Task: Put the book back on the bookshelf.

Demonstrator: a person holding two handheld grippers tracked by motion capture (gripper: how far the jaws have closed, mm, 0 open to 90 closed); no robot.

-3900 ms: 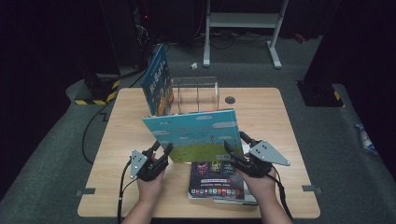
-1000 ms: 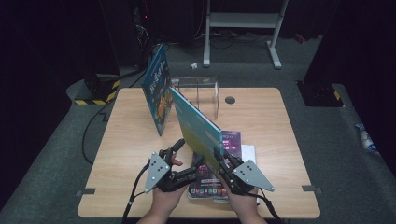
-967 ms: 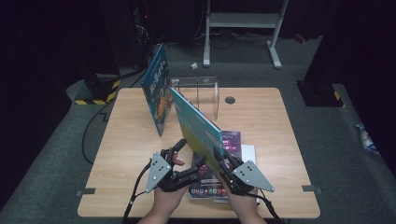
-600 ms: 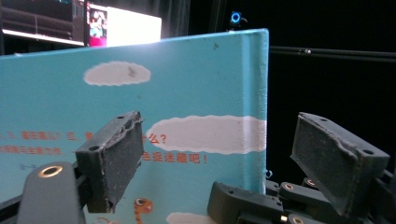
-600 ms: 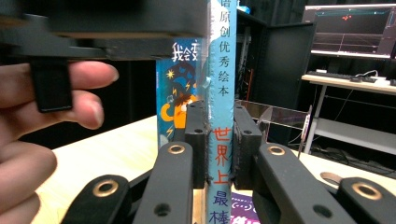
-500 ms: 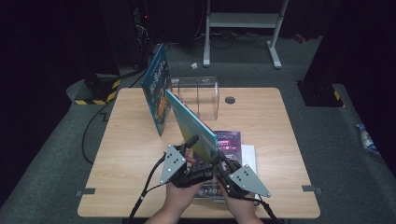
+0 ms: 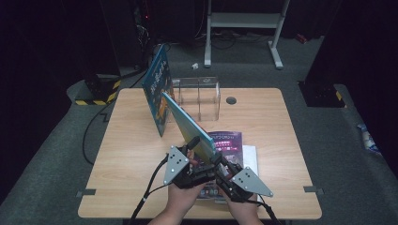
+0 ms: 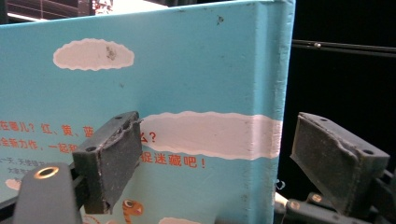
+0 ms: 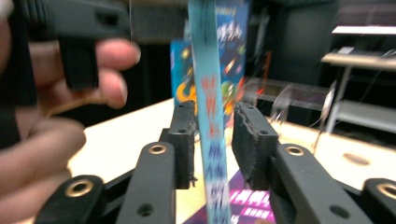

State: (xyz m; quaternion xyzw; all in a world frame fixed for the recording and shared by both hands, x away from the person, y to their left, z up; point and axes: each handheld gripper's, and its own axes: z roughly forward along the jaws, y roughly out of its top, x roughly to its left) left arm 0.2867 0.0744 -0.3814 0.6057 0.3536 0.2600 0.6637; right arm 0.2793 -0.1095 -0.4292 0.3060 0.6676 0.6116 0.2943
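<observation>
At the far left of the wooden table (image 7: pixel 131 140), a dark-blue picture book (image 7: pixel 157 93) stands upright on edge, leaning against the clear acrylic rack (image 7: pixel 199 96) just to its right. In front of these, near the middle of the table's near half, a thin light-blue book (image 7: pixel 187 126) is held up off the surface, tilted, its spine end low by the two hands and its far corner rising toward the standing book. The left gripper (image 7: pixel 187 161) sits at the book's lower left; in the left gripper view its jaws stand wide, one pad lying in front of the blue cover (image 8: pixel 187 93) (white clouds and red characters printed on it) and the other well off past the book's edge, so nothing is pinched. The right gripper (image 7: pixel 220 164) is just beside it on the right; in the right gripper view the book's spine (image 9: pixel 210 116) runs up between its two jaws, which have just been opening, with a small gap visible on either side of the spine. Below and to the right of both hands, a purple-covered book (image 7: pixel 230 143) lies flat on a short stack on the table.
</observation>
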